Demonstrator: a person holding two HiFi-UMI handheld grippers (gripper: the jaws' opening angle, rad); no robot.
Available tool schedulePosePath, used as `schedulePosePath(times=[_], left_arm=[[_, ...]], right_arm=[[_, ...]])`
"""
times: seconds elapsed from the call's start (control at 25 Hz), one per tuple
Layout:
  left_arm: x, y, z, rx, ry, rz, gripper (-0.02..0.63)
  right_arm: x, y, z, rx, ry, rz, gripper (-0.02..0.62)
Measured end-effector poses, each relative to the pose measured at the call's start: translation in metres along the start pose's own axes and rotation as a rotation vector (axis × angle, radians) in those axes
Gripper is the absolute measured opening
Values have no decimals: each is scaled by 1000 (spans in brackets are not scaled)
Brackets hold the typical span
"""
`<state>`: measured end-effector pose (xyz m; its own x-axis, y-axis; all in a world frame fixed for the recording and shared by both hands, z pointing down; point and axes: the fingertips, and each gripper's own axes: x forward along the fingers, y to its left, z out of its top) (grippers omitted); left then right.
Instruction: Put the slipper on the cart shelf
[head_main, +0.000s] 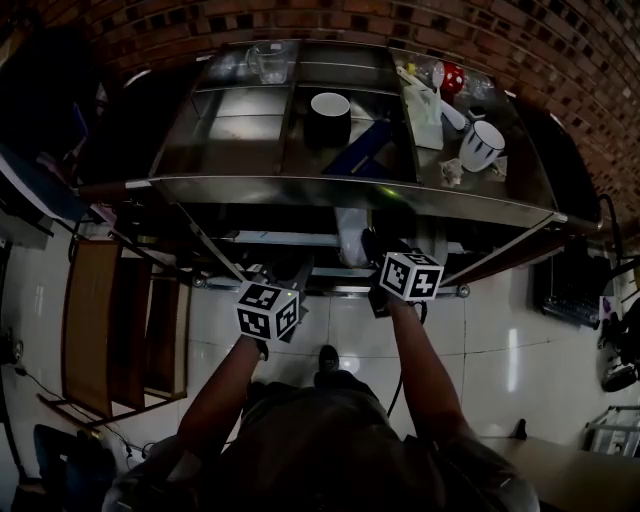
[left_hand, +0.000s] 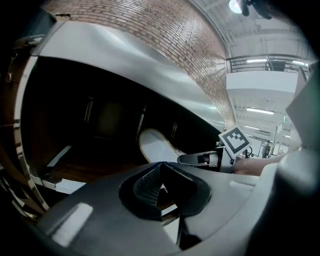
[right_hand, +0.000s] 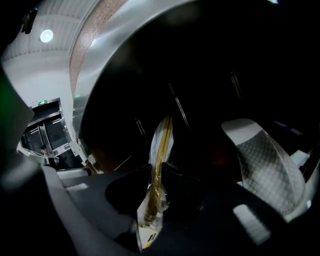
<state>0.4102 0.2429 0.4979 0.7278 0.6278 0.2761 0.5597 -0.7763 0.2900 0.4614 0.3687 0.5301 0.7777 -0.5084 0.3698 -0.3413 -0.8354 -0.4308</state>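
Clamped edge-on in the right gripper (right_hand: 159, 187), a flat slipper (right_hand: 161, 150) with a tan rim is pictured in the dark space under the steel cart (head_main: 350, 188), below the middle of the front edge. The jaws are seen pressed on both sides of it in the right gripper view, where a crinkled clear wrapper is also shown around it. Whether the slipper touches the shelf cannot be told from any view.

Only a pale strip of the slipper (head_main: 350, 235) is given by the head view, just beyond the right gripper (head_main: 385, 268). Its broad white sole (left_hand: 156, 145) is revealed solely in the left gripper view, with the right gripper (left_hand: 202, 159) and its marker cube (left_hand: 235, 141) at the near end.

The left gripper (left_hand: 160, 172) is shown clenched with nothing between its jaws. In the head view the left gripper (head_main: 285, 285) is placed just beside the right one, short of the front edge.

A second slipper (right_hand: 270, 167), quilted and grey-white, is caught only by the right gripper view, lying to the right of the held one.

The bench top is visible from the head alone: a glass jug (head_main: 268, 62) at the back edge, a black cup (head_main: 330, 118) near the middle, and a white mug (head_main: 482, 145) towards the right edge.
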Motion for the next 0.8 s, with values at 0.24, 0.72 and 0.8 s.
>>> schedulePosePath(times=[0.24, 0.72, 0.8], left_arm=[[19, 1, 0, 1, 19, 11, 8], [24, 12, 8, -3, 7, 62, 8], [24, 13, 9, -3, 3, 66, 8]], right_arm=[[25, -19, 2, 15, 3, -13, 55], [55, -39, 2, -107, 3, -100, 66], [56, -39, 0, -152, 6, -109, 98]])
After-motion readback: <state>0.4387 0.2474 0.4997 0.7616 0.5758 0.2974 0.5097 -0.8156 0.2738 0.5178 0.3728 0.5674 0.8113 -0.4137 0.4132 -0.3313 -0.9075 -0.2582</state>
